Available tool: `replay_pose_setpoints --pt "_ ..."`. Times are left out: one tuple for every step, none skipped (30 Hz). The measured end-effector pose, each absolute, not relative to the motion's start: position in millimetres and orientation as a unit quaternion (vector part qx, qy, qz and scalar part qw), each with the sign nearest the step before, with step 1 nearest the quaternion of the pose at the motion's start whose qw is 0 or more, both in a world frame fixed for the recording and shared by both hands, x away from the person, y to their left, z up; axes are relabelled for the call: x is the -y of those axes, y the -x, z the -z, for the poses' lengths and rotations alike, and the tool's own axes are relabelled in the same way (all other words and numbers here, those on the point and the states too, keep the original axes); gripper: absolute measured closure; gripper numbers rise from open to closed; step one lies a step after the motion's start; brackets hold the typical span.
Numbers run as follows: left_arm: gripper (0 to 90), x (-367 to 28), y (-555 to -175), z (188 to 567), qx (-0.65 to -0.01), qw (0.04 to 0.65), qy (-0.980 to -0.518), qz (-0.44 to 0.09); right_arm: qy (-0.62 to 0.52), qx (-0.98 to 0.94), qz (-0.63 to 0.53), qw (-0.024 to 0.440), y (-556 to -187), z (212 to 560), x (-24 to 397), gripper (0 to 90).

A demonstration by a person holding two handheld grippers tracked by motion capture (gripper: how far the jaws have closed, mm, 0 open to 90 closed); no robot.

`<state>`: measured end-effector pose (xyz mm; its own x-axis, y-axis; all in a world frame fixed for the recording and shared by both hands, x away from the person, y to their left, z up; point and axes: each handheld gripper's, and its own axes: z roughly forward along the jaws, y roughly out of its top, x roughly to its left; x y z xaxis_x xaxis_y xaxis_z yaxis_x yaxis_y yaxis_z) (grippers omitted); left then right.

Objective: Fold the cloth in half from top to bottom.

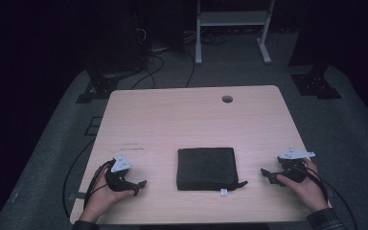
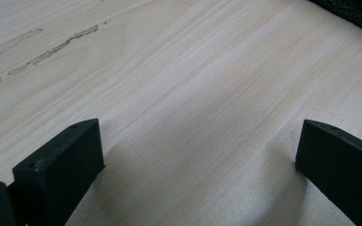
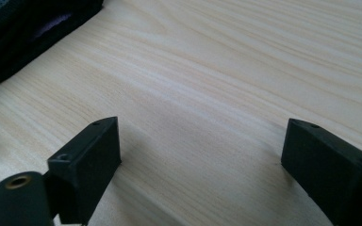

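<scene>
A black folded cloth lies on the light wooden table near its front edge, a small white tag at its front right corner. My left gripper rests low at the front left, pointing toward the cloth and apart from it. In the left gripper view it stands open over bare wood, with a corner of the cloth at the top right. My right gripper sits at the front right, also aimed at the cloth. Its jaws are open with nothing between them, and the cloth shows at the top left.
A round cable hole is near the table's far edge. Faint scuff marks cross the wood left of the cloth. Beyond the table, on the grey floor, stand a white frame, dark stands and loose cables.
</scene>
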<state>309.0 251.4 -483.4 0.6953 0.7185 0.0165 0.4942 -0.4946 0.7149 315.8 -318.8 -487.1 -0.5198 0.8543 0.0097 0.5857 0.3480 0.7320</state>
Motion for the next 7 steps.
replay_pose_setpoints --pt "0.0 -251.2 -309.1 483.4 -0.356 0.354 -0.850 -0.158 -0.451 -0.798 -0.350 0.192 -315.9 487.1 318.8 11.1" --pt "0.0 -250.9 -309.2 483.4 -0.357 0.354 -0.850 -0.157 -0.451 -0.798 -0.350 0.192 -315.8 487.1 318.8 11.1" --pt "0.0 -250.5 -309.2 483.5 -0.357 0.354 -0.850 -0.157 -0.451 -0.798 -0.350 0.191 -315.8 487.1 318.8 11.0" --pt "0.0 -250.3 -309.2 483.5 -0.357 0.354 -0.850 -0.157 -0.451 -0.799 -0.350 0.191 -316.0 487.1 318.8 10.6" --pt "0.0 -250.2 -309.1 483.6 -0.356 0.354 -0.851 -0.157 -0.452 -0.798 -0.349 0.191 -316.1 487.1 318.8 10.5" --pt "0.0 -250.1 -309.1 483.6 -0.353 0.354 -0.852 -0.156 -0.452 -0.798 -0.349 0.191 -316.1 487.1 318.8 10.5" --pt "0.0 -249.9 -309.1 483.5 -0.352 0.354 -0.852 -0.155 -0.452 -0.798 -0.349 0.191 -316.1 487.1 318.8 10.4"
